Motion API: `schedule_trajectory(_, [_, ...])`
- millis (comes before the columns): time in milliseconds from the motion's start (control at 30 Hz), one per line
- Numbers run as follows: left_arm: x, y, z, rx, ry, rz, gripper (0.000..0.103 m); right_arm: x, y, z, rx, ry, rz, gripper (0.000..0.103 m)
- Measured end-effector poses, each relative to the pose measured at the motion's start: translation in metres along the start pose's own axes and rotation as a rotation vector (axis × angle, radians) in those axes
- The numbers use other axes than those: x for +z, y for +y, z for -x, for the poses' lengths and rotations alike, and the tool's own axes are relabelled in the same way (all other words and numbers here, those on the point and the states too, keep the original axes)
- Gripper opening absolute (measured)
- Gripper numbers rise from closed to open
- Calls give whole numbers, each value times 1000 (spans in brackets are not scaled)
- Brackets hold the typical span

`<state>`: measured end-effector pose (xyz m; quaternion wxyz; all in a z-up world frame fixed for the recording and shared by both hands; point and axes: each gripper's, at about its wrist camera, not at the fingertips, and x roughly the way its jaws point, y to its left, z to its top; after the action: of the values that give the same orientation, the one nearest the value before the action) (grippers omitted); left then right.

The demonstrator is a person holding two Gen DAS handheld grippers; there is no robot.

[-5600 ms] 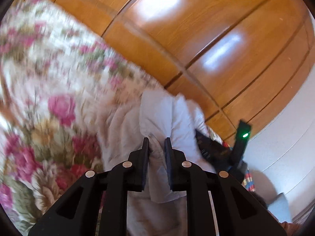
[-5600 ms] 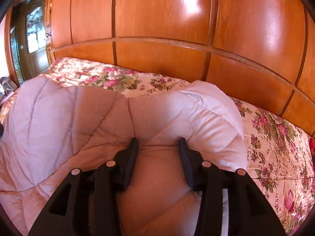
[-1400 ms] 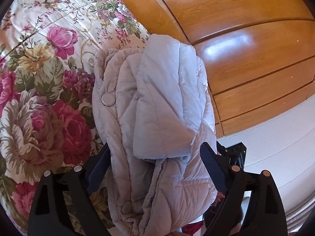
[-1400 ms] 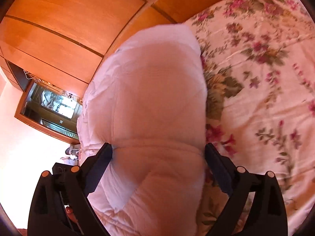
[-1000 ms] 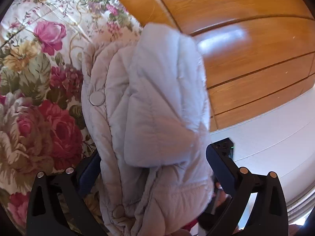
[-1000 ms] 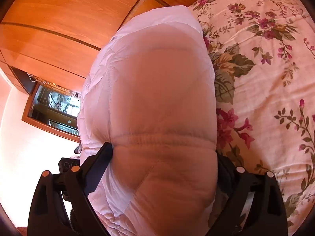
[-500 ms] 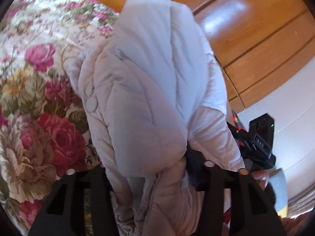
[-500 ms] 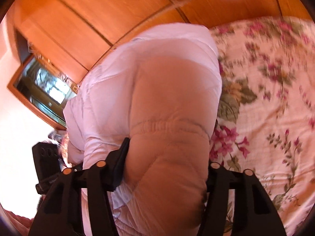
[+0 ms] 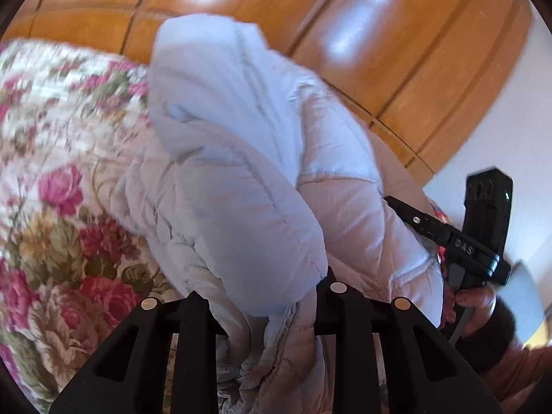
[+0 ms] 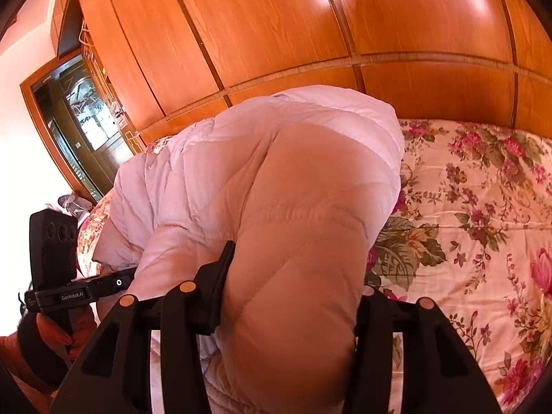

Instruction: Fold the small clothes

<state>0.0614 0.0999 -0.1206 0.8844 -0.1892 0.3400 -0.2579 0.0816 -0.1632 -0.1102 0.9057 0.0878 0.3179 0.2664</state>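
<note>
Two grippers pinch a puffy jacket over the bed.

The pale puffy jacket is bunched up in a thick bundle, and its far end rests on the flowery bed cover. The left gripper has just been closing, and its jaws now squeeze one end of the jacket, with padded cloth bulging up between them. The right gripper has just been closing too, and its jaws press on both sides of the other, fatter end of the jacket. In each view the other gripper shows at the far side of the jacket, held by a hand in a dark sleeve. The bed cover lies under and beside the jacket. Shiny wooden cupboard doors stand behind the jacket.
</note>
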Motion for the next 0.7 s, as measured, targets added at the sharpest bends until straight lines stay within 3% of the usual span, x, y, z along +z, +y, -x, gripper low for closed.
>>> schedule_trajectory(100, [-4, 5, 0, 14, 2, 22, 36, -7, -21, -1, 45, 35, -85, 55])
schedule_trajectory(167, [-10, 10, 3, 30, 13, 77, 57, -11, -34, 1, 76, 49, -142, 61])
schedule_trajectory(200, [-12, 15, 4, 21, 18, 118, 61, -13, -39, 3, 92, 50, -166, 62])
schedule_trajectory(267, [-21, 29, 13, -3, -6, 225, 71, -15, -44, 6, 96, 50, -187, 75])
schedule_trajectory(367, [-25, 39, 24, 26, -40, 245, 84, -12, -50, 10, 101, 53, -197, 81])
schedule_trajectory(433, [-22, 43, 19, 22, -12, 241, 85, -8, -55, 8, 130, 77, -228, 83])
schedule_trajectory(500, [-25, 46, 7, -34, 65, 263, 89, -6, -61, 6, 159, 87, -272, 84])
schedule_trajectory(633, [-24, 64, -16, -170, 106, 382, 89, -5, -71, -10, 231, 151, -390, 86])
schedule_trajectory(700, [-22, 60, -22, -185, 127, 349, 89, -4, -71, -19, 226, 162, -407, 87])
